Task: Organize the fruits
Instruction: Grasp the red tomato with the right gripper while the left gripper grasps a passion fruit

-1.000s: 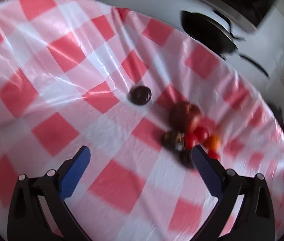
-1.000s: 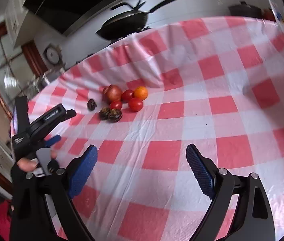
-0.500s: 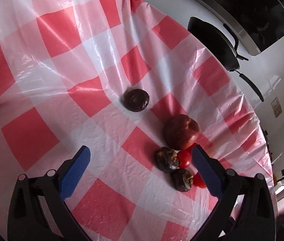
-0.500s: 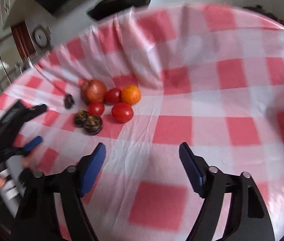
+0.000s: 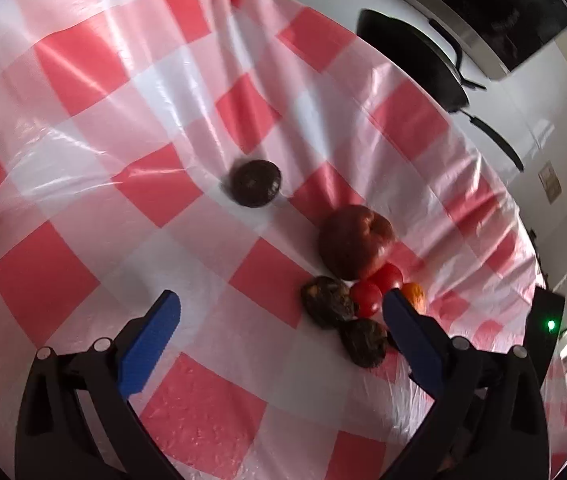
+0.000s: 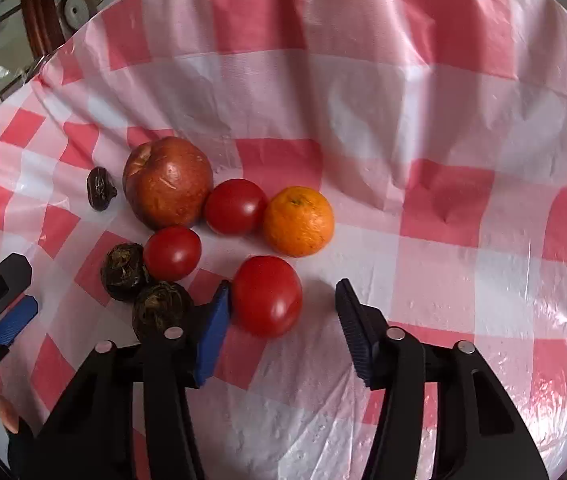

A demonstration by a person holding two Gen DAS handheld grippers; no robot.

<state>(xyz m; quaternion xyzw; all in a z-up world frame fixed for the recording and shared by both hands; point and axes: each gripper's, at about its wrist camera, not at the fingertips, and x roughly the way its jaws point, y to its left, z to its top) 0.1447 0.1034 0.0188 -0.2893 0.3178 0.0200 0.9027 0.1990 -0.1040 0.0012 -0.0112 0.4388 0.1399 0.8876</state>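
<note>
Right gripper [image 6: 283, 304] jaws wide, nearest tomato [image 6: 266, 296] bracketed for pickup, left pad touching it. Left gripper [image 5: 279, 312] jaws wide, nothing held, aimed beside fruit cluster on checked desk [image 6: 443, 160].

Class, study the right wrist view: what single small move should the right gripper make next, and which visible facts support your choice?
Probably ease the right gripper slightly forward, then close. Its jaws stand open around the nearest tomato: the left pad sits at the tomato's side, while the right pad still stands apart. The orange lies clear behind it.
</note>
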